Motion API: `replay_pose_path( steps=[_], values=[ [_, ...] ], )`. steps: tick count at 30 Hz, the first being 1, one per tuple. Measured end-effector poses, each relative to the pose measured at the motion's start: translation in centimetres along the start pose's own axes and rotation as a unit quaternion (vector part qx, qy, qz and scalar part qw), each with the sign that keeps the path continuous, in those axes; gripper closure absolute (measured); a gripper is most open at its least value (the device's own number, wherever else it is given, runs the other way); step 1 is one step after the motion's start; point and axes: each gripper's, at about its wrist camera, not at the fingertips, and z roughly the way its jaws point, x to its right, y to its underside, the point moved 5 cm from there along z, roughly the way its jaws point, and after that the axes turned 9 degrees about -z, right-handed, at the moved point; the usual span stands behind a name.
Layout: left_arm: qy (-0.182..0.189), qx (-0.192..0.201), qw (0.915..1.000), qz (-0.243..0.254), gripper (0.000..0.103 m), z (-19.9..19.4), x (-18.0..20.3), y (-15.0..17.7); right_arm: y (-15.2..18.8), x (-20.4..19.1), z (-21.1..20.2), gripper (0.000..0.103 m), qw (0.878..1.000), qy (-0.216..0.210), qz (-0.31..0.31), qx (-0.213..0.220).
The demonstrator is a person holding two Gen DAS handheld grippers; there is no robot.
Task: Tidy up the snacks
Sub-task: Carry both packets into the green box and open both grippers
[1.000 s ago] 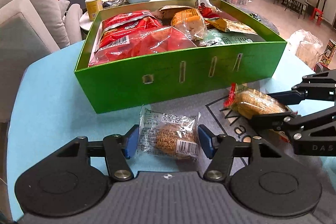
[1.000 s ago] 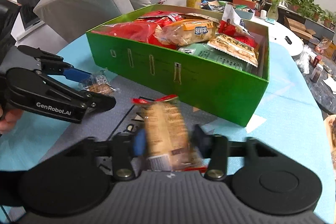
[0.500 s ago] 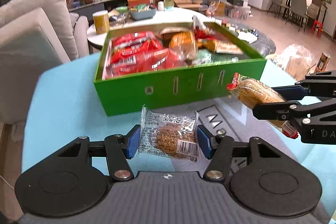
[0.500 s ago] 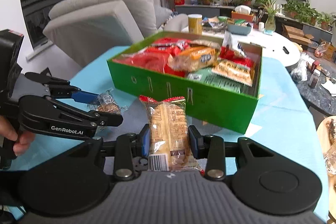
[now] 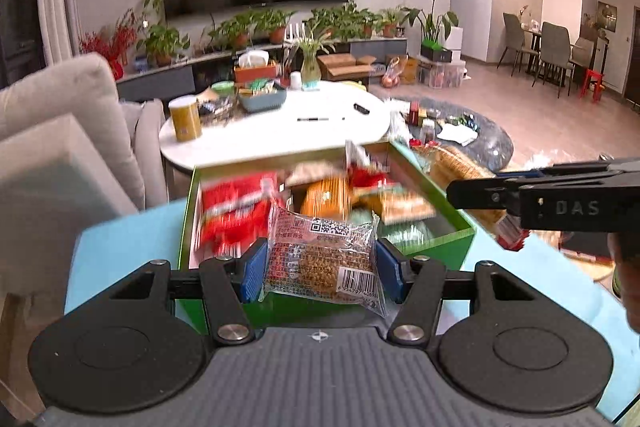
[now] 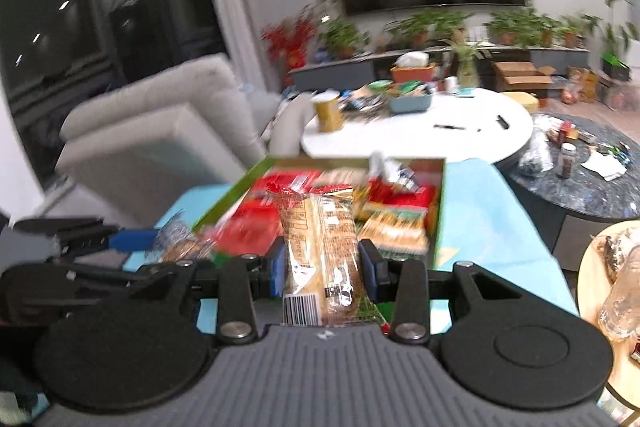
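Nearest in the left wrist view, the left tongs (image 5: pixel 320 273) are clamped on a clear-wrapped square grain cake with a barcode (image 5: pixel 323 255), its blue pads pressing both sides; a second ago this packet lay on the blue-covered bench (image 5: pixel 120 247) short of the box, and now it hangs in the air over the box's near wall. Beside it, the right tongs (image 6: pixel 323 269) pinch a long clear-wrapped golden biscuit bar (image 6: pixel 320 251) lengthwise, which has likewise come up off the bench; both packets are lifted, so what remains is, I judge, carrying them forward and dropping them in. Both tongs tilt gently downward, side by side; a hand (image 5: pixel 630 267) shows at the right edge. Just beyond sits the green cardboard box (image 5: pixel 452 239), already crowded with red and orange snack bags (image 5: pixel 232 215), though blurred; farther off stands a white round table (image 5: pixel 272 135).
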Motion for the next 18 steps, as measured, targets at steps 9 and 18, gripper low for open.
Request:
replay_pose_path(
  steps=[9,18],
  values=[
    [-0.006,0.004,0.9999,0.014,0.049,3.1,0.9,-2.9,-1.4,2.5,2.5,0.036,0.998,0.001,0.056,0.006],
    [-0.021,-0.008,0.9997,0.006,0.049,5.7,0.1,-3.5,-1.3,3.4,3.4,0.036,0.997,-0.001,0.073,0.005]
  ],
)
